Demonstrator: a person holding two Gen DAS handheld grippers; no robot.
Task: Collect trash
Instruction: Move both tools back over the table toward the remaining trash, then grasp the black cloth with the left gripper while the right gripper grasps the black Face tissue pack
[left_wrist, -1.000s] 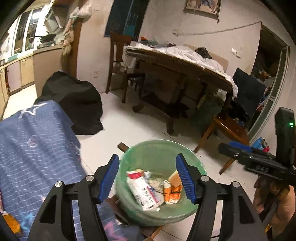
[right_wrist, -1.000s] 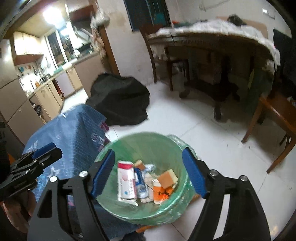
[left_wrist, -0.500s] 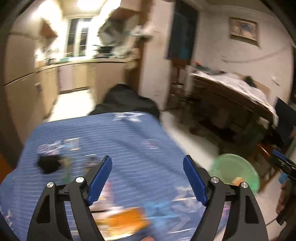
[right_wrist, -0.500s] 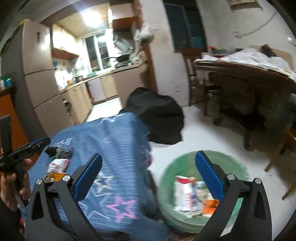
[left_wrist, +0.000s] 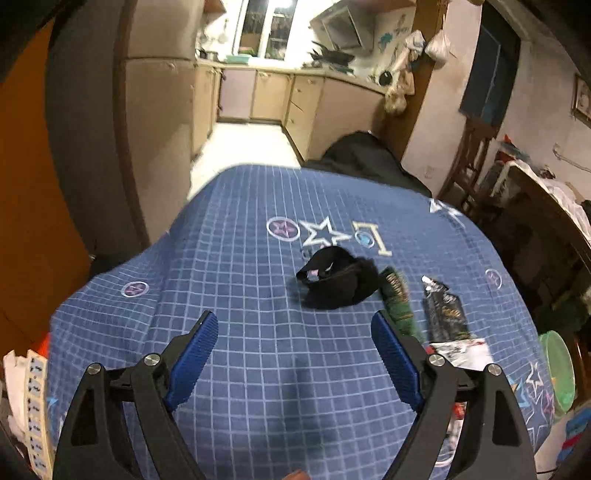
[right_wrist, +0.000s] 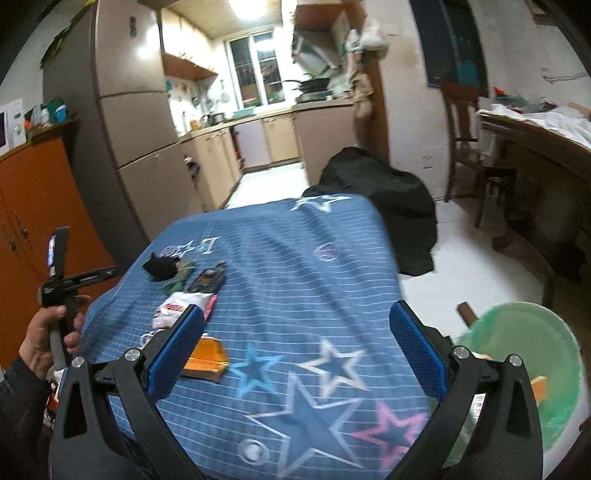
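Trash lies on the table's blue star-patterned cloth (left_wrist: 240, 258): a black crumpled thing (left_wrist: 332, 280), a green packet (left_wrist: 397, 299), a black wrapper (left_wrist: 445, 314) and a white wrapper (left_wrist: 461, 352). My left gripper (left_wrist: 295, 325) hovers short of them, its jaws opening with nothing between them. In the right wrist view the same litter (right_wrist: 181, 308) sits at the left, with an orange packet (right_wrist: 207, 360) beside my left fingertip. My right gripper (right_wrist: 298, 314) is open and empty over the cloth. The green bin (right_wrist: 524, 354) with trash in it stands low at the right.
A hand (right_wrist: 48, 339) holds the left gripper's handle at the left edge. A black covered heap (right_wrist: 388, 206) lies on the floor beyond the table. A wooden dining table and chair (right_wrist: 517, 147) stand right, a fridge and an orange cabinet (right_wrist: 37, 206) left.
Both views swung left from the green bin to the blue-clothed table. Both pairs of jaws spread wider. The bin slid to the right edge of each view.
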